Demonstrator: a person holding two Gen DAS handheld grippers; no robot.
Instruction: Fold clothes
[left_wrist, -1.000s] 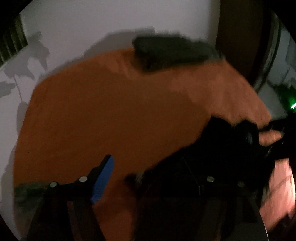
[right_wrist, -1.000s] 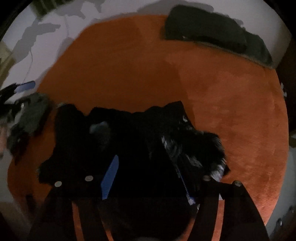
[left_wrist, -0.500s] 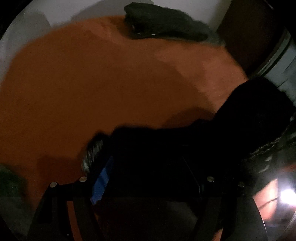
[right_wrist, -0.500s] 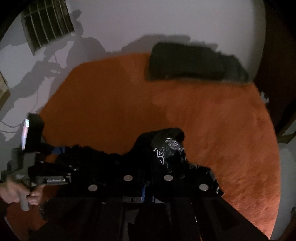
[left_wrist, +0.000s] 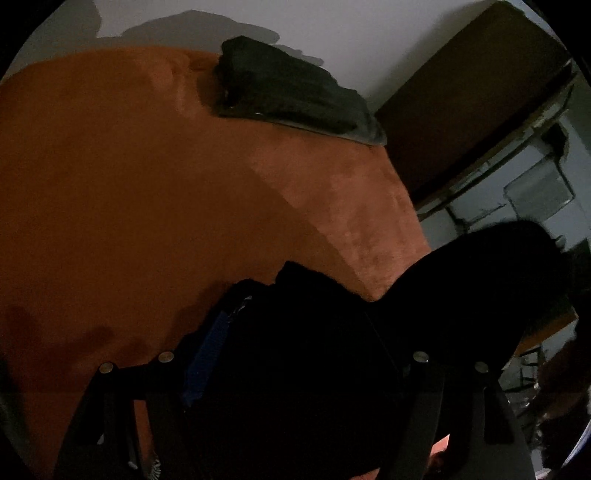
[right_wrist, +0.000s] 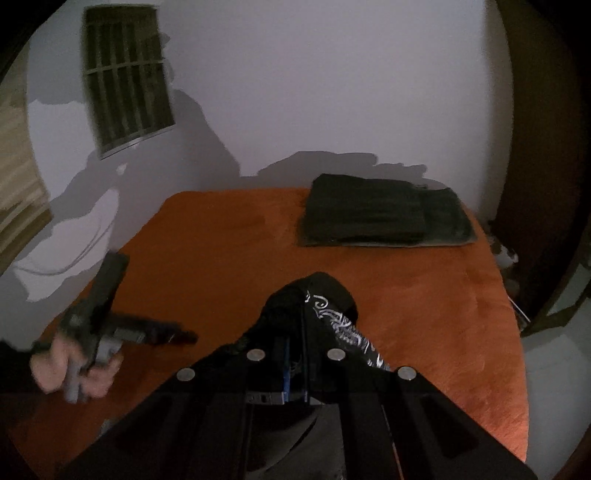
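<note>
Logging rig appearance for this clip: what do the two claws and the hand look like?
Both claws are black frames with round silver bolt heads and blue finger pads: the right claw and the left claw. In the right wrist view, the left one has a blocky grey-black body with a handle, gripped by a hand in a dark sleeve.

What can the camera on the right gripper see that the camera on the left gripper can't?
Only the right wrist view shows the barred vent on the wall, the person's left hand holding the left gripper, and white print on the black garment pinched in the shut right gripper. Only the left wrist view shows the brown door. Both show the orange blanket and the folded dark pile.
</note>
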